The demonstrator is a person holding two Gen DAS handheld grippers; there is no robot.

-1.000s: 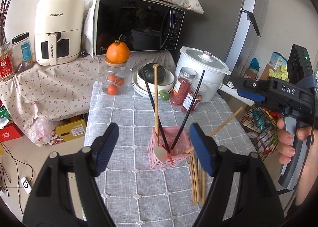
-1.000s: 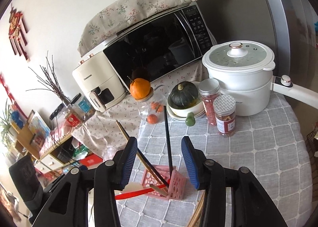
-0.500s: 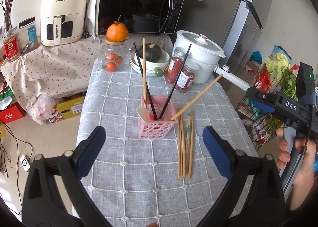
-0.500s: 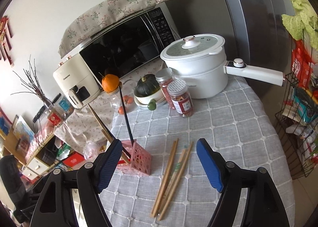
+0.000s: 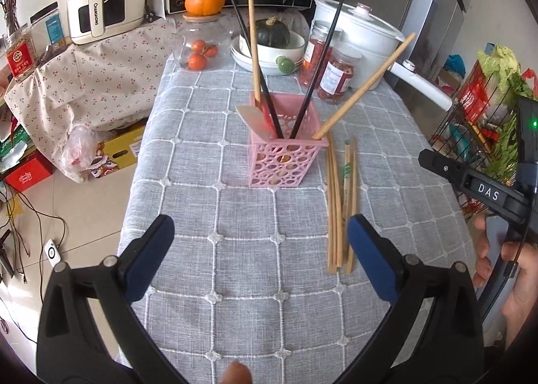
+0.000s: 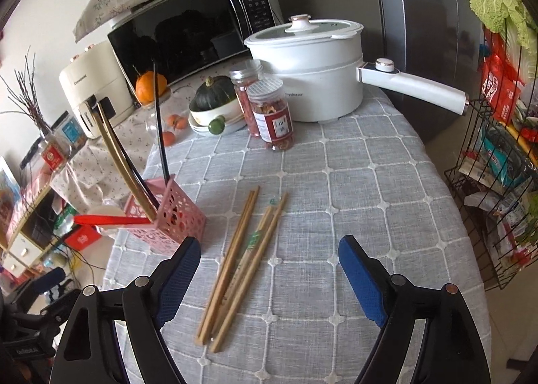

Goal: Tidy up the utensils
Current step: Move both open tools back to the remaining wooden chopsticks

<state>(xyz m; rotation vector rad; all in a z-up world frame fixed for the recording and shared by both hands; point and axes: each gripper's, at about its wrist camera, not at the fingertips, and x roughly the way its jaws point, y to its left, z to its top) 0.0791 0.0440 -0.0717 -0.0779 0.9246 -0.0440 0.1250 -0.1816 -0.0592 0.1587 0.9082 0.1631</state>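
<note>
Chopsticks (image 6: 241, 264), loose bundle beside pink holder (image 5: 285, 155), bare cloth around; left gripper (image 5: 260, 257) and right gripper (image 6: 269, 274) spread wide, empty.

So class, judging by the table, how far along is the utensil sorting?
Done: several chopsticks and a spoon already stand in the pink holder. In hand: nothing; the left tongs and right tongs are both open. Left: a bundle of wooden chopsticks lies on the tablecloth beside the holder.
</note>
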